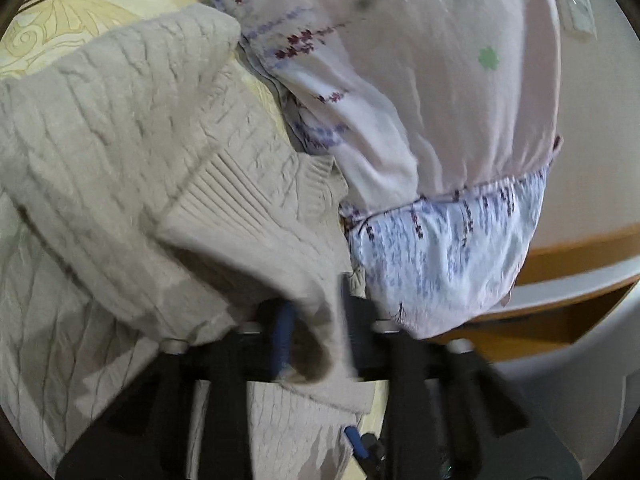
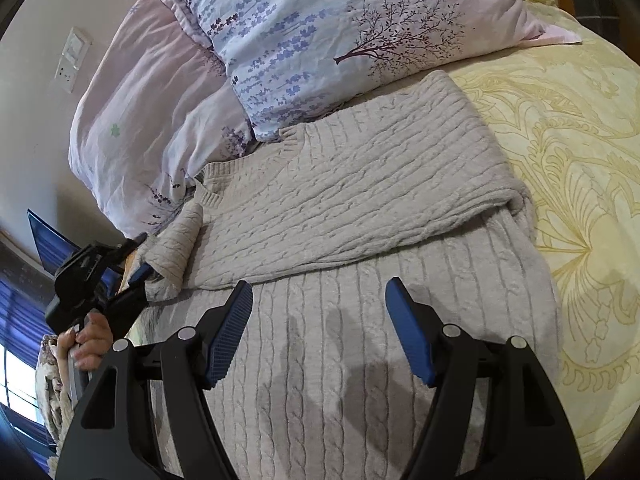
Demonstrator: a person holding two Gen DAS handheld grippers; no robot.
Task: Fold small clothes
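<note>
Sweater (image 2: pixel 340 200), beige cable-knit, lies partly folded on bed's yellow patterned sheet (image 2: pixel 580 160) beside floral pillow (image 2: pixel 320 40), left tool (image 2: pixel 138 256) clenched on its sleeve (image 2: pixel 176 248) at the edge, right tool (image 2: pixel 320 332) released, hovering over the knit.

Left wrist view close, low over sweater (image 1: pixel 120 128); right view higher, downward; both share pillows (image 2: pixel 320 40).
</note>
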